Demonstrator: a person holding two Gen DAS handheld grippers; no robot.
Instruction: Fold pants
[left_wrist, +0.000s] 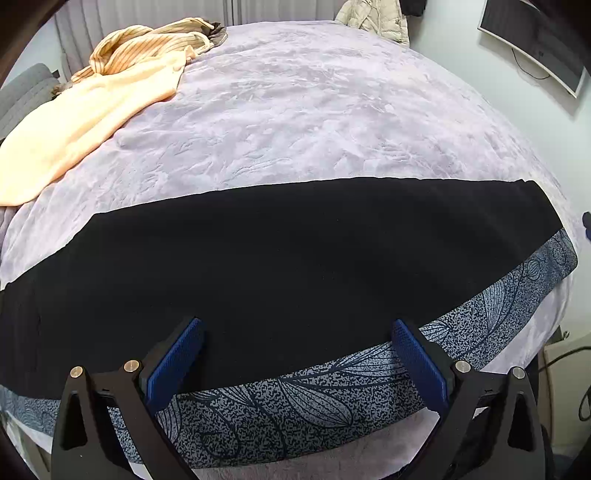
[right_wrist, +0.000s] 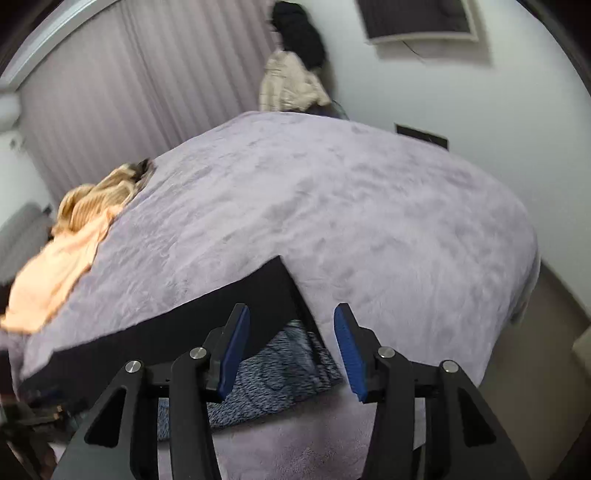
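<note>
Black pants (left_wrist: 280, 258) lie flat in a long band across the near part of the lilac bed cover (left_wrist: 314, 110). Their near edge rests on a blue-grey leaf-patterned cloth (left_wrist: 295, 406). My left gripper (left_wrist: 298, 326) hovers over that near edge, jaws wide apart, with nothing pinched between its blue pads (left_wrist: 173, 369). In the right wrist view the pants' right end (right_wrist: 221, 306) shows as a dark corner with the patterned cloth (right_wrist: 277, 369) below it. My right gripper (right_wrist: 291, 312) hangs just above that corner, open, pads clear of the fabric.
A peach cloth (left_wrist: 74, 125) and a striped yellow garment (left_wrist: 147, 44) lie bunched at the bed's far left. A beige jacket (right_wrist: 288, 85) hangs past the far end, by grey curtains (right_wrist: 147, 92). A monitor (left_wrist: 535, 40) is on the right wall. Floor (right_wrist: 535, 350) runs along the bed's right side.
</note>
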